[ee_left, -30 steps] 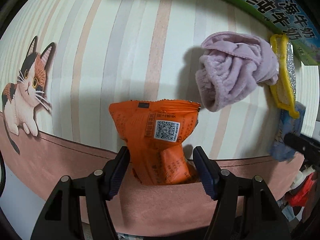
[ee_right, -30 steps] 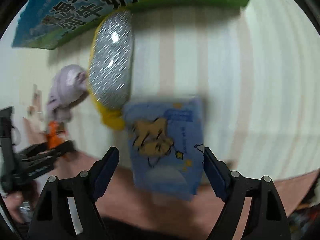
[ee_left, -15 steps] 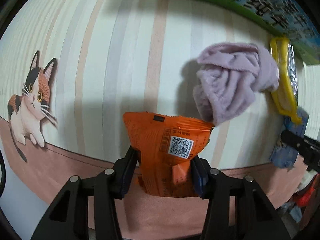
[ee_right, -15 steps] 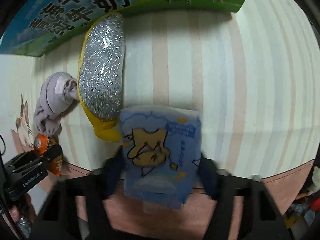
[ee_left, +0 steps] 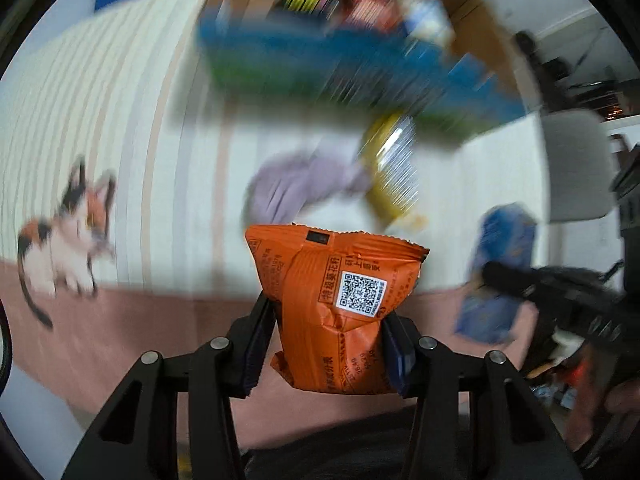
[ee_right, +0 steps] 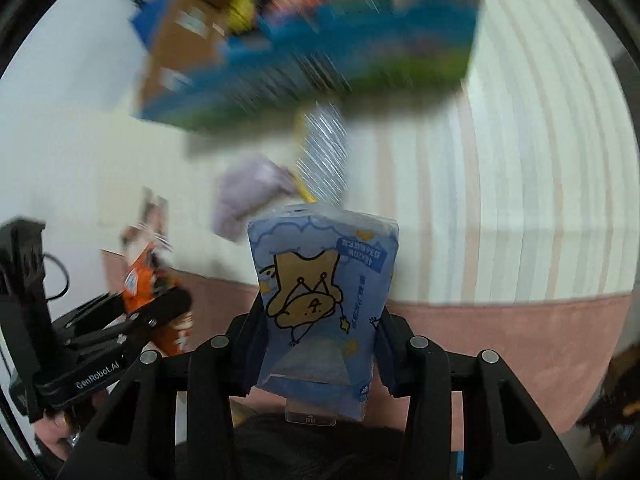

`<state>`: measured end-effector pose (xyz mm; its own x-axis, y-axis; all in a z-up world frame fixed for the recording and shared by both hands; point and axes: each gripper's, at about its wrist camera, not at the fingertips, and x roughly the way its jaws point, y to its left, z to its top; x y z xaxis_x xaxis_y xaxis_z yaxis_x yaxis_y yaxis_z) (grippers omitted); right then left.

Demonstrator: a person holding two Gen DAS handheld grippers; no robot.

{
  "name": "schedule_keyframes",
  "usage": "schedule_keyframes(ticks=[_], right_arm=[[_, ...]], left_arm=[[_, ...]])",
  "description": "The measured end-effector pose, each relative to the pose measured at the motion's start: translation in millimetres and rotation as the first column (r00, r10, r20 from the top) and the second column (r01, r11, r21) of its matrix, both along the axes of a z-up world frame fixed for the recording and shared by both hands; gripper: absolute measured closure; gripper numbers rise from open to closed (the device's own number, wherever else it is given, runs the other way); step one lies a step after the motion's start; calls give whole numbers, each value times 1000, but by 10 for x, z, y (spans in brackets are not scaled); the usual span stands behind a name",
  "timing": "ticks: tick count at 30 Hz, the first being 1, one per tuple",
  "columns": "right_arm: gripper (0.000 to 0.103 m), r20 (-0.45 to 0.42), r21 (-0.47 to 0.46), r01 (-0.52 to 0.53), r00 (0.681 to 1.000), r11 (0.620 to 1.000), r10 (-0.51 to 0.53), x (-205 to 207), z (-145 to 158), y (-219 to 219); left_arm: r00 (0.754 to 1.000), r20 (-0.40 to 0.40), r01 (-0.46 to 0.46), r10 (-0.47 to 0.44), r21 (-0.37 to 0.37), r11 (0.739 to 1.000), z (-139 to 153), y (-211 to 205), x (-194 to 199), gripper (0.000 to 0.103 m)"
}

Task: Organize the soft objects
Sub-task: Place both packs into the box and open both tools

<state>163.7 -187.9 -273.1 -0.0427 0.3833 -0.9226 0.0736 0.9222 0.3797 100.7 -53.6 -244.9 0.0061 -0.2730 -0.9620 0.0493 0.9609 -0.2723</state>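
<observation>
My left gripper (ee_left: 326, 344) is shut on an orange snack packet (ee_left: 334, 304) with a QR code and holds it up off the striped tablecloth (ee_left: 120, 140). My right gripper (ee_right: 320, 340) is shut on a blue tissue pack (ee_right: 322, 304) with a cartoon print, also lifted. In the right wrist view the left gripper (ee_right: 132, 320) shows at the lower left with the orange packet (ee_right: 138, 280). In the left wrist view the blue pack (ee_left: 496, 276) shows at the right. A lilac cloth (ee_left: 296, 188) and a yellow silver scrubber (ee_left: 392, 168) lie on the table beyond, both blurred.
An open cardboard box (ee_left: 348, 40) with blue and green printed sides holds several items at the back; it also shows in the right wrist view (ee_right: 312, 40). A cat picture (ee_left: 64, 232) is printed on the cloth at the left. A pink border (ee_right: 500, 328) runs along the table's near edge.
Both grippers closed on their packs and lifted them off the table, pulling back and tilting up. The box at the back has come into view, blurred by motion.
</observation>
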Motion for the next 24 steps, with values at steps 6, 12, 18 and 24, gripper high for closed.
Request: schedule_keyframes(ticks=[6,12,18,24], right_arm=[[55,204,19,-35,978,999,31,689,946,100],[55,249,-53,-65,966,996,76,1577,963,337],[55,145,-86,-58,987,995,70,2076,329,543],[55,54,-107,-74,995,991,80,2159,-281,613]], left_arm=[[986,167,20,-19,-5,1000,757,210,980,57],[991,130,-11,11,-1,1000,529,519,1848,57],[995,-96,-17,11,-63,998,-231,610,2512,57],[981,-194,23,-27,-24,999,-640,514,2672,57]])
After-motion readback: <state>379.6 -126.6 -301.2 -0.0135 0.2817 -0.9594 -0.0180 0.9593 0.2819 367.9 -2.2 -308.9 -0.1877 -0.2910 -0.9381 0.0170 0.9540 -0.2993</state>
